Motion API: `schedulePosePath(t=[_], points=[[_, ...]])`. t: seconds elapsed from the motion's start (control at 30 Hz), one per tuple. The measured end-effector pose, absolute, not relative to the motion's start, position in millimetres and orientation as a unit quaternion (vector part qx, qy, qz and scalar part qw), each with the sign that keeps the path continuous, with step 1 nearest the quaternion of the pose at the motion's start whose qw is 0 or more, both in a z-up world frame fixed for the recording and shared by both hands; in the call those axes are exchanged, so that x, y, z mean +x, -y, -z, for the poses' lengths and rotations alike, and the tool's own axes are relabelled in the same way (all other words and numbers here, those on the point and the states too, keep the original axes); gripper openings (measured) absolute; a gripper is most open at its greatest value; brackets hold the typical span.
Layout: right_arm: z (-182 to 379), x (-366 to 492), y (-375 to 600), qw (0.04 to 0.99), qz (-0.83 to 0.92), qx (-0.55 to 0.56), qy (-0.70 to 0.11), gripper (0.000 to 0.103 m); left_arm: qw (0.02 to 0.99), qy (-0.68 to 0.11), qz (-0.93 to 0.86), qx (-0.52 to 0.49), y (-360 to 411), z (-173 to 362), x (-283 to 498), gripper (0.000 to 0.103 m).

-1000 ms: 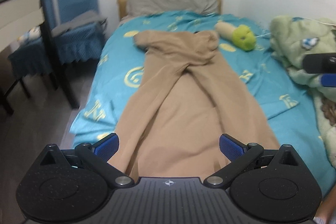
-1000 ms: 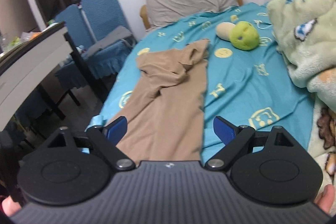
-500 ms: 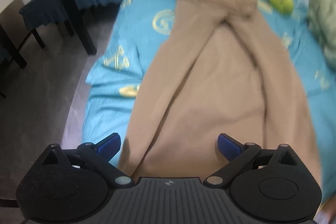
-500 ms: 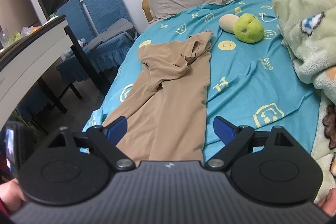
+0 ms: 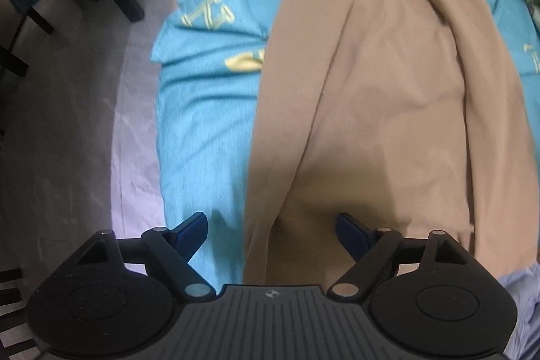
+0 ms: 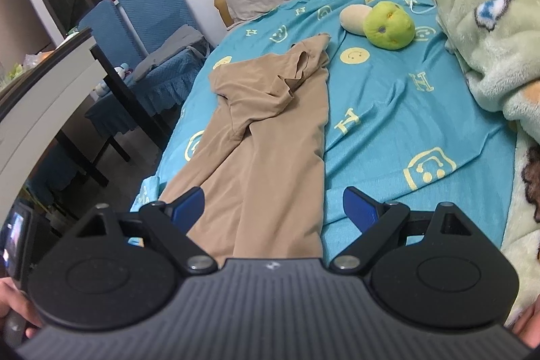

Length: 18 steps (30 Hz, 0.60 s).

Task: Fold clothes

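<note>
Across a bed spread with a turquoise sheet printed in pale yellow letters and smiley faces, a long tan garment of thin, soft fabric lies lengthwise, its bunched far end near a green and cream plush toy, its near end at the foot of the bed. Over that near end hangs the left gripper, pointing down, its blue-padded jaws wide but just closing in; the garment's left edge lies between them, apparently untouched, one pad over bare sheet and the other over cloth. Further back, the right gripper looks up the bed at a slant, jaws wide and empty, the garment's near end between them in its view. A person's hand shows at that view's lower left corner.

Judging by the layout, the step in hand is taking the near hem. Done well, the left gripper would settle on the corner of the edge, so the pads pinch the cloth alone and not a tuck of sheet beneath. The right gripper would best take the opposite corner at matching depth, so the hem lifts level. Such limp fabric will likely sag and slide unless both corners rise together.
</note>
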State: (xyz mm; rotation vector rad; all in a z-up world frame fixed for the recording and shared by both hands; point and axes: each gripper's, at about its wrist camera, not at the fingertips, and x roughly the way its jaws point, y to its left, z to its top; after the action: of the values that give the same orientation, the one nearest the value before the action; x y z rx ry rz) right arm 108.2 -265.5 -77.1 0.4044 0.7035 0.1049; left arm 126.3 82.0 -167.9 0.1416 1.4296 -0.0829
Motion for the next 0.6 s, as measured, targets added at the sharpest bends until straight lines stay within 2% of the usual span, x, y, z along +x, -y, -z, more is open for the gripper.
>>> schedulePosePath(t=[0.13, 0.23, 0.4, 0.6], points=[[79, 110, 268, 0.915, -0.047, 0.203, -0.346, 0.09, 0.74, -0.667, 0.059, 0.064, -81, 169, 123, 0.079], [81, 112, 272, 0.912, -0.045, 0.211, -0.35, 0.09, 0.73, -0.677, 0.066, 0.068, -80, 170, 120, 0.069], [84, 116, 280, 0.906, -0.038, 0.23, -0.355, 0.09, 0.721, -0.683, 0.081, 0.082, -79, 168, 112, 0.065], [90, 120, 284, 0.898, -0.036, 0.245, -0.364, 0.09, 0.715, -0.688, 0.088, 0.085, -84, 167, 109, 0.043]])
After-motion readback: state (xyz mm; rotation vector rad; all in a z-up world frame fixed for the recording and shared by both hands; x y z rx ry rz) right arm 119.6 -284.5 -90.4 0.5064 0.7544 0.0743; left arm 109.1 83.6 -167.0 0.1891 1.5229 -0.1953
